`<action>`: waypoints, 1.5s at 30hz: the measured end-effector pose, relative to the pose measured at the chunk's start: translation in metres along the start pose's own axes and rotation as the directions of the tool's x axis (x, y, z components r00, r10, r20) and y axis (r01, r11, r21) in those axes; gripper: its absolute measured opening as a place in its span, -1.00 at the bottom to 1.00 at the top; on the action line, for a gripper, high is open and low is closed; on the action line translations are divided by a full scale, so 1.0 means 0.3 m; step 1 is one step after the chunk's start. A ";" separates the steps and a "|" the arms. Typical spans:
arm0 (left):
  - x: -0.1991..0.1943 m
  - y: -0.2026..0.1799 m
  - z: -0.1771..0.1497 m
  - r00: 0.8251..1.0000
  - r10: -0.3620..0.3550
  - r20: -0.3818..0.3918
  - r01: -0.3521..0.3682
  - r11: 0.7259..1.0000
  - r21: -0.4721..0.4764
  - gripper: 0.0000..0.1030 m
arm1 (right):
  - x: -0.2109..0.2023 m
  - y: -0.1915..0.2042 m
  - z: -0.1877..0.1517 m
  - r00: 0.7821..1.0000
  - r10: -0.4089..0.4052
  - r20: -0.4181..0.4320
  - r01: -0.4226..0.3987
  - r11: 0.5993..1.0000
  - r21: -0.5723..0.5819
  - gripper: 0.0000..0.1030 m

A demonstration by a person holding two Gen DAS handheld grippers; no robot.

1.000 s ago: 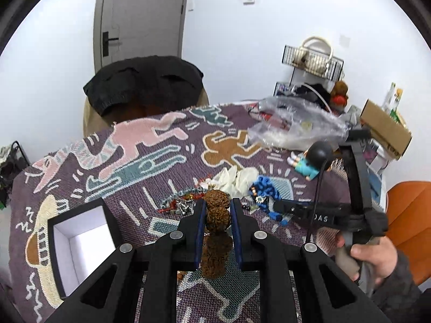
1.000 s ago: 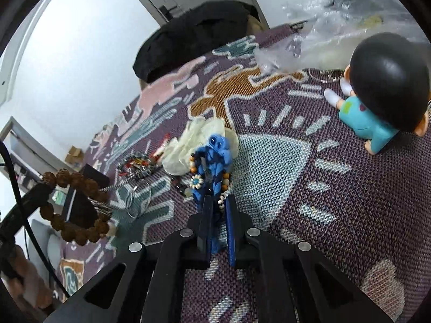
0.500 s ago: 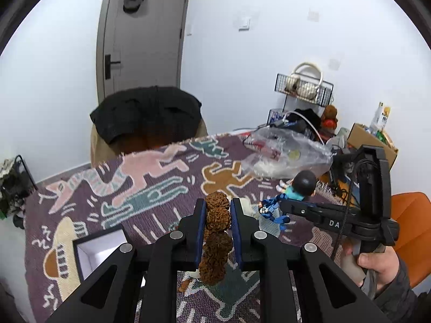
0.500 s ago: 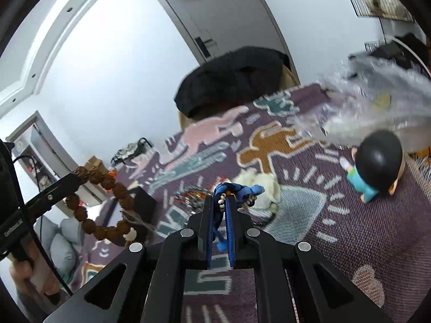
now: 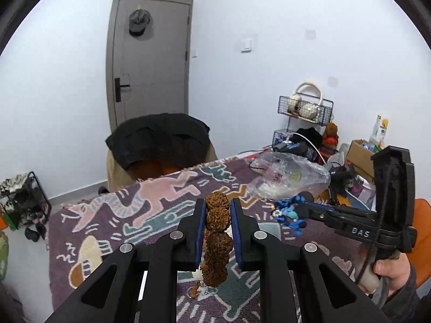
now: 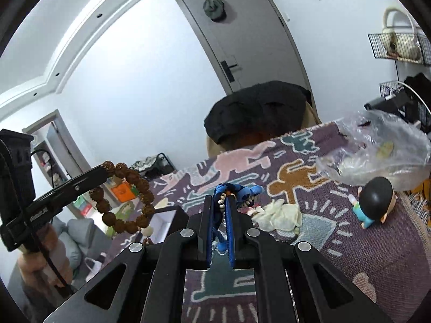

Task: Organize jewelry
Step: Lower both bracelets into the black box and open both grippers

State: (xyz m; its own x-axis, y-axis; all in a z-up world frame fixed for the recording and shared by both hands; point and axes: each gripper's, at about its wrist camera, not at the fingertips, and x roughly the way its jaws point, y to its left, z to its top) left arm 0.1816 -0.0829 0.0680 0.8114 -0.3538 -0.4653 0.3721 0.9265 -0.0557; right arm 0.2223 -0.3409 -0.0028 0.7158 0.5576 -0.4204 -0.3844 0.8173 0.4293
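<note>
Two grippers are up above the patterned purple cloth point(image 5: 150, 215), each with its jaws closed on a piece of jewelry. Between the blue pads of the left gripper point(image 5: 217, 216) sits a bracelet of large, wrinkled brown seed beads point(image 5: 216, 239); the jaws stand only as far apart as one bead, and the rest of the loop hangs down behind and below them. From the right wrist view the same bracelet point(image 6: 126, 202) shows as a full ring dangling off the left gripper's tips, with a pale bead at its lowest point. The right gripper point(image 6: 218, 210) has its jaws almost together on a blue beaded bracelet point(image 6: 237, 192) strung with small white and brown beads; part of it bunches beyond the fingertips and part trails down between the pads. Just past the right jaws, on the cloth, lies a crumpled white glove point(image 6: 280, 215). Left of those jaws is a black box with a white interior point(image 6: 168, 219). Farther off to the right stand a dark-haired toy figure point(image 6: 374, 202) and a clear plastic bag point(image 6: 377, 148).
</note>
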 end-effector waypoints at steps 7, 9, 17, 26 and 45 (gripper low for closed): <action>-0.024 0.094 -0.014 0.999 0.048 -0.001 -0.048 0.998 -0.050 -0.63 | 0.001 0.054 0.010 1.000 0.021 -0.002 -0.021 1.000 -0.022 -0.81; -0.019 0.128 -0.027 0.998 0.058 -0.008 -0.059 0.996 -0.072 -0.63 | 0.017 0.073 0.009 1.000 0.026 -0.010 -0.026 0.999 -0.032 -0.81; 0.033 0.282 -0.122 0.993 0.102 -0.060 -0.110 0.982 -0.153 -0.63 | 0.119 0.164 -0.018 0.996 0.056 -0.064 -0.060 0.996 -0.065 -0.81; 0.143 0.436 -0.213 0.986 0.108 -0.129 -0.136 0.963 -0.234 -0.63 | 0.277 0.209 -0.068 0.988 0.066 -0.137 -0.074 0.996 -0.057 -0.81; 0.024 0.589 -0.285 0.978 0.183 -0.100 -0.204 0.939 -0.277 0.62 | 0.557 0.387 -0.100 0.958 0.128 -0.256 -0.153 0.985 -0.080 -0.81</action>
State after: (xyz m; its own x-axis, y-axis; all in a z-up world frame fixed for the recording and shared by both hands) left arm 0.2146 0.0893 -0.0209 0.8163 -0.1635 -0.5539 0.0590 0.9777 -0.2017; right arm 0.2796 -0.1485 -0.0473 0.4879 0.6759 -0.5524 -0.5349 0.7316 0.4227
